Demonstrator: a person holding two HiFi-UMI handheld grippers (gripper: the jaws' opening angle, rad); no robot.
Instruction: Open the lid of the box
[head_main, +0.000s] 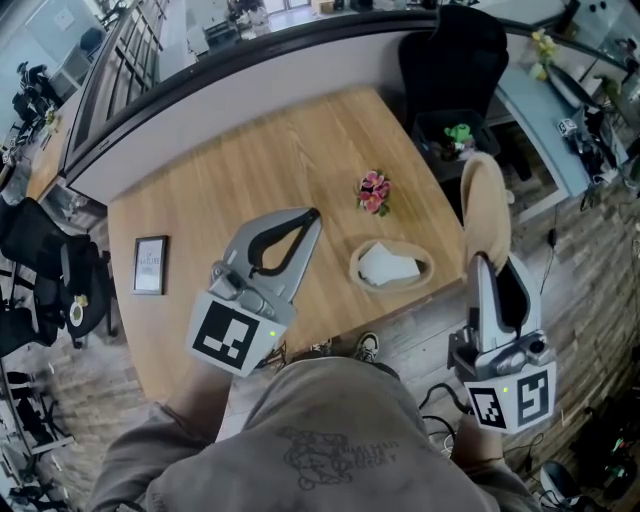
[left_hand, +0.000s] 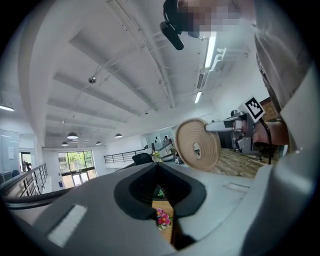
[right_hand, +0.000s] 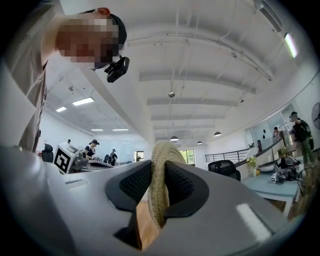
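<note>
Already the woven lid (head_main: 486, 205) is off, pinched on edge in the right tongs (head_main: 481, 262) beyond the worktop's (head_main: 250, 170) right edge. It looks light, stiff and rough enough to grip by its rim. The box (head_main: 392, 287) sits open near the front right edge. The left tongs (head_main: 312, 216) hang closed and empty. Flowers (head_main: 373, 192) and a framed picture (head_main: 150, 264) stand well clear.

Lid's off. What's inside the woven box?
A crumpled white cloth or paper fills the box; anything under it, and the box's bottom, is covered. The right tool holds the lid clear.
</note>
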